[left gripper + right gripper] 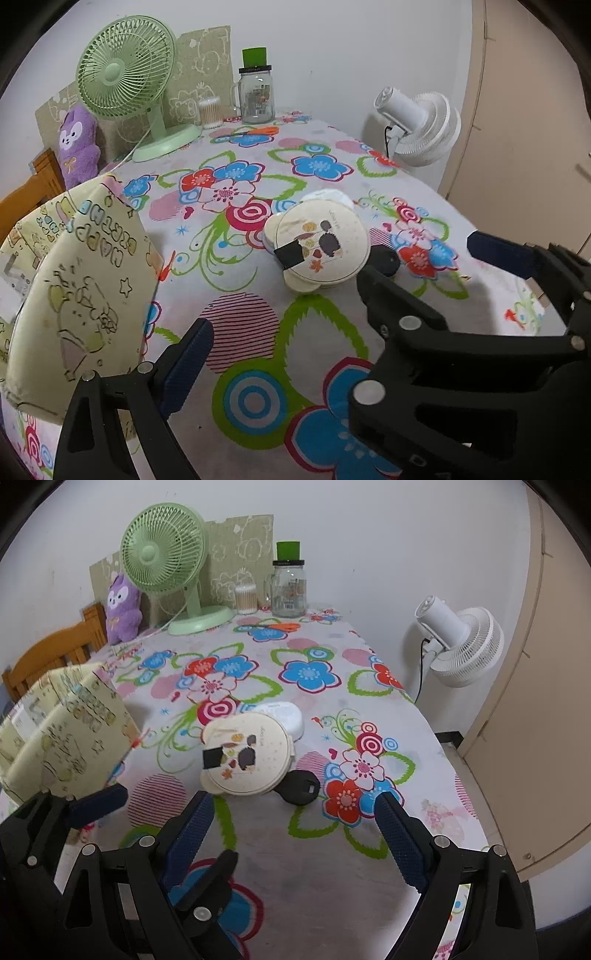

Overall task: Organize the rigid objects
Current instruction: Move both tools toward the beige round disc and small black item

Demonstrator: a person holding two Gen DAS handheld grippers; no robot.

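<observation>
**Both grippers poised before an unsorted cluster of lids: task at its outset**

The landmark is the round cream plastic lid with a hedgehog print and a black tape patch (248,754), lying flat on the flower-patterned tablecloth (317,867) near the table's middle. Tucked partly under its far edge is a white rounded plastic piece (286,712); touching its near right edge is a small black plastic cap (301,786). In the left wrist view further pale discs appear stacked beneath the cream lid, though their number cannot be told. To the left of the lid, well apart, stands a pale yellow cartoon-printed storage box (70,734), open at the top; it is judged the likely destination, and its contents are not visible.

The right gripper (295,834) hovers just near of the lid, its blue-padded fingers spread wide and holding nothing. The left gripper (159,814) sits to the near left of the lid, between it and the box, likewise spread and empty; its own camera shows one blue pad (186,369) near the box.

Far beyond the lid, at the wall, stand a green desk fan (166,561), a purple plush toy (122,609), a clear glass jar with a green cap (289,587) and a tub of cotton swabs (246,598); a white fan (461,642) stands off the table to the right.

Progress, as judged: nothing is yet gripped and the lid cluster lies unsorted, so all picking and placing remains.
</observation>
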